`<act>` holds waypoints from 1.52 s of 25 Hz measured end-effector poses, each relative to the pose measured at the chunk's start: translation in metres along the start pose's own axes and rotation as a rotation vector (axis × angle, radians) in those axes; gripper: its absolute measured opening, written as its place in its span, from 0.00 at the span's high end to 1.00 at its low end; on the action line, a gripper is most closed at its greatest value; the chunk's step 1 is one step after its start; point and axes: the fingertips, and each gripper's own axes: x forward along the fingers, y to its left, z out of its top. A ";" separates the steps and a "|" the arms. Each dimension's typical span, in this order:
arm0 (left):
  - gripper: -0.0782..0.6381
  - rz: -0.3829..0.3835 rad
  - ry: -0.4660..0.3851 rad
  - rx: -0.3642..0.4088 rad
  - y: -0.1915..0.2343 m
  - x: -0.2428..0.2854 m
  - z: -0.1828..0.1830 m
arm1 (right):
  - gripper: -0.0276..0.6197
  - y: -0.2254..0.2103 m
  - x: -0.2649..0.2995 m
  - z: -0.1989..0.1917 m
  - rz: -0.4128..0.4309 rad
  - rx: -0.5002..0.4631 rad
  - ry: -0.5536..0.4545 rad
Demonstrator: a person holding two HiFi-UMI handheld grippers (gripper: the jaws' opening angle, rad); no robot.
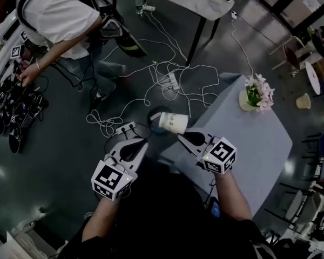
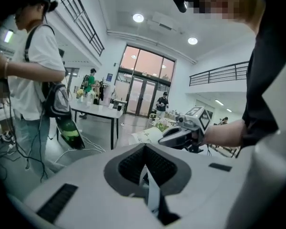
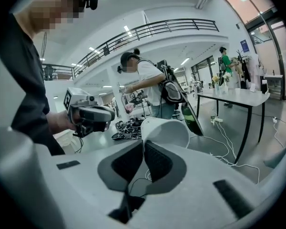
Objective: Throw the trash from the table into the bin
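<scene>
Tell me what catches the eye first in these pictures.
First, a white paper cup pinched by its rim in the right gripper, which the head view shows over a dark bin on the floor beside the grey table. Next come the pink flowers at the table's far end and the white cables sprawled across the floor beyond.

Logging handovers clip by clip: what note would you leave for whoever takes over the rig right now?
Right gripper: shut on the rim of a paper cup, which sits over the bin on the floor in the head view.
Left gripper: jaws together, nothing seen held.
Table: only a flower pot shows on it.
Done: cup is off the table.
Left: drop it into the bin.
</scene>
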 end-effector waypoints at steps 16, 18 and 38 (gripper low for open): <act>0.87 -0.008 0.125 -0.068 0.183 0.107 -0.083 | 0.94 -0.121 0.164 -0.091 0.012 0.153 0.217; 0.87 -0.030 0.143 -0.085 0.192 0.124 -0.102 | 0.94 -0.136 0.179 -0.111 0.015 0.171 0.254; 0.87 -0.083 0.227 -0.205 0.271 0.272 -0.300 | 0.94 -0.262 0.279 -0.329 0.012 0.444 0.564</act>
